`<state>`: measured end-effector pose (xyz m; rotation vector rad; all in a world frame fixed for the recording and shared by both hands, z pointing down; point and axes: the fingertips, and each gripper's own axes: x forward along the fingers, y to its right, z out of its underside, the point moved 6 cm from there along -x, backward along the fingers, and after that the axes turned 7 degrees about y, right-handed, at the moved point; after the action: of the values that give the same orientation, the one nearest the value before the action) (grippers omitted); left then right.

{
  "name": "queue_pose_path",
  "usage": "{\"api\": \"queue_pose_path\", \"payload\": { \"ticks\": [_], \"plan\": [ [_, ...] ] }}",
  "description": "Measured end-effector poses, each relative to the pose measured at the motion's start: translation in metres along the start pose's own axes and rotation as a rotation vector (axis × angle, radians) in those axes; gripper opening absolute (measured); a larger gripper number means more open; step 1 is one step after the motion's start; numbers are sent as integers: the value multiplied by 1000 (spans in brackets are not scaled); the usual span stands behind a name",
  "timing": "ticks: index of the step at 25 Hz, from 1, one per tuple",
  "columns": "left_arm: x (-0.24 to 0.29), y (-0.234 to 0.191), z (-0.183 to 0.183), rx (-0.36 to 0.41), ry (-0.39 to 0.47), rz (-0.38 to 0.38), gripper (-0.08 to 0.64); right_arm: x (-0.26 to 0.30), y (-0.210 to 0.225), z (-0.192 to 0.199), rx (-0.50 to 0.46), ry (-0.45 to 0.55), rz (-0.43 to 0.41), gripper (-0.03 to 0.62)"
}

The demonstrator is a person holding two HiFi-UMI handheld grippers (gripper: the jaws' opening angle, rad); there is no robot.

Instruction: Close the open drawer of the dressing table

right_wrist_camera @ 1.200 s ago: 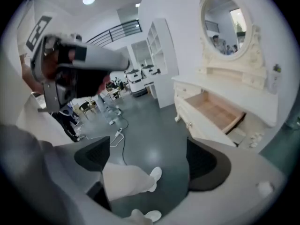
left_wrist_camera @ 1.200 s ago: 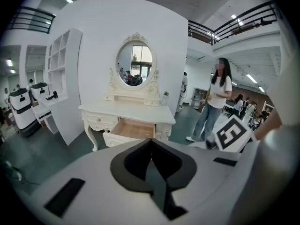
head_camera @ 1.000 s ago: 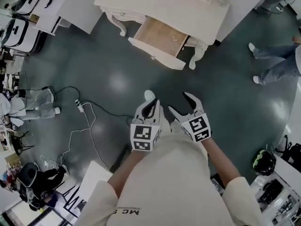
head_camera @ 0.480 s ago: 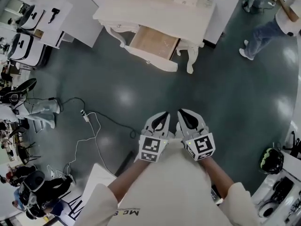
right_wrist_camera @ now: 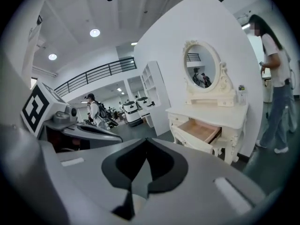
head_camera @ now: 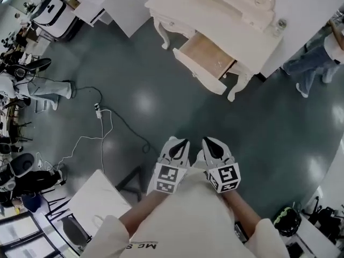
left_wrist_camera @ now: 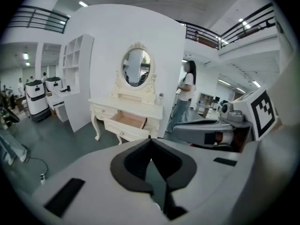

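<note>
Both left tongs point(head_camera: 180, 141) and right tongs point(head_camera: 209, 140) sit closed; shirt point(head_camera: 185, 219) reads "MC".

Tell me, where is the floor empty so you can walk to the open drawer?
The floor is bare straight ahead, up to the open drawer. Left of that path cables trail across it, and a person stands right of the dressing table.

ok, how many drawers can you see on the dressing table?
2. The open drawer is pulled out at the front of the dressing table; a shut drawer sits beside it, to its left in the left gripper view. Another may be hidden behind the open one.
</note>
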<state>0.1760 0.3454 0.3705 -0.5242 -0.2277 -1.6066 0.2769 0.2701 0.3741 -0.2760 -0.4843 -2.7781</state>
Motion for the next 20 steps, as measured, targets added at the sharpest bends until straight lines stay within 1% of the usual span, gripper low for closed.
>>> {"api": "queue_pose_path", "payload": {
  "ticks": [3, 6, 9, 11, 17, 20],
  "plan": [
    [-8, -32, -1, -51, 13, -63, 9, 23, -15, -5, -20, -18, -40, 2],
    [-6, -62, -8, -59, 30, -71, 9, 54, -25, -13, -34, -22, -46, 2],
    [0, -95, -13, -50, 24, -48, 9, 90, -31, -16, -32, -40, -22, 2],
    [5, -124, -20, -59, 19, -30, 9, 120, -38, -21, -39, -47, -4, 2],
    [19, -221, -57, -66, 23, 33, 9, 219, -64, -53, -68, -35, 70, 2],
    [26, -267, -73, -58, 21, 62, 9, 264, -73, -68, -65, -25, 107, 2]
  ]
}}
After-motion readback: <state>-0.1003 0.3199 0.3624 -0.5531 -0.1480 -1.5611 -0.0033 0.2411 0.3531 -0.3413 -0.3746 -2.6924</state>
